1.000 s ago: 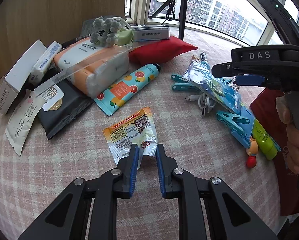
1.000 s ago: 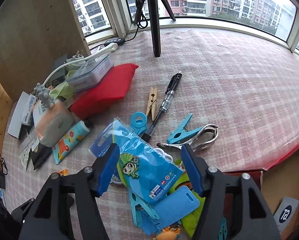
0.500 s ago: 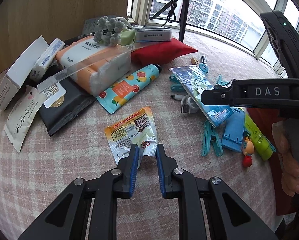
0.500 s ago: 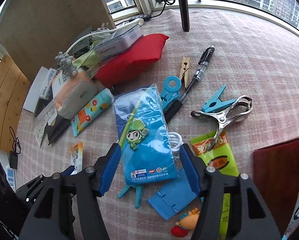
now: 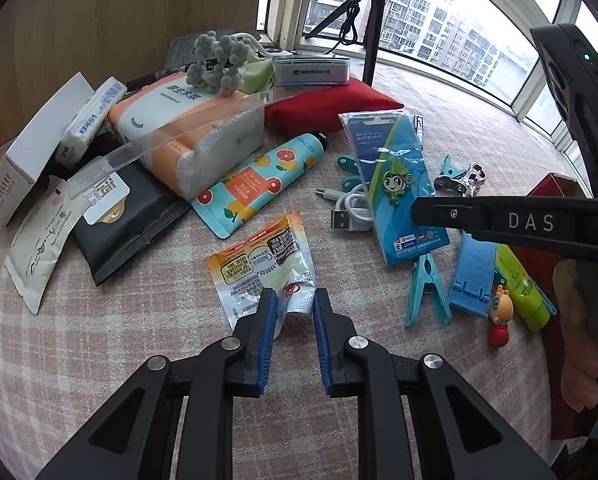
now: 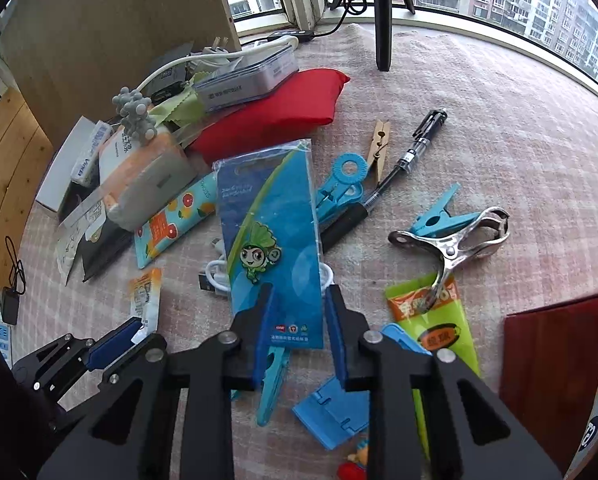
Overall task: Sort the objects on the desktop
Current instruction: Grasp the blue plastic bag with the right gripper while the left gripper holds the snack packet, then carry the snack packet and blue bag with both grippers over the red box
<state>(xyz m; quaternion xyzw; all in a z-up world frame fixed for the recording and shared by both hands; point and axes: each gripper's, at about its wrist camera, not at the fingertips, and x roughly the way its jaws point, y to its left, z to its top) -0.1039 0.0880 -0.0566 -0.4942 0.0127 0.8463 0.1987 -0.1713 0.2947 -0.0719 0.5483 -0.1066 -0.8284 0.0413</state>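
My left gripper [image 5: 295,304] is shut on the lower corner of an orange and white snack sachet [image 5: 267,256], held just above the checked cloth. The right wrist view shows that sachet [image 6: 143,296] at the lower left. A blue card packet with a green cartoon figure [image 6: 271,220] lies over a white cable. My right gripper [image 6: 299,316] is closing its jaws on the packet's near end. The right pad meets the packet's edge and the left finger overlaps it. One right finger [image 5: 479,220] reaches in over the packet [image 5: 395,176].
A tissue pack [image 5: 187,136], a red pouch [image 5: 331,104] and a fruit-print tube [image 5: 259,184] crowd the back left. Blue pegs [image 5: 425,292], a metal clip [image 6: 451,244], a pen [image 6: 415,148] and a green snack pack [image 6: 431,320] surround the packet. A red box [image 6: 555,360] stands at right.
The right jaws have come in from wide apart onto the blue packet's near end, and that gripper has dropped closer over it. The left gripper has risen slightly with the sachet.
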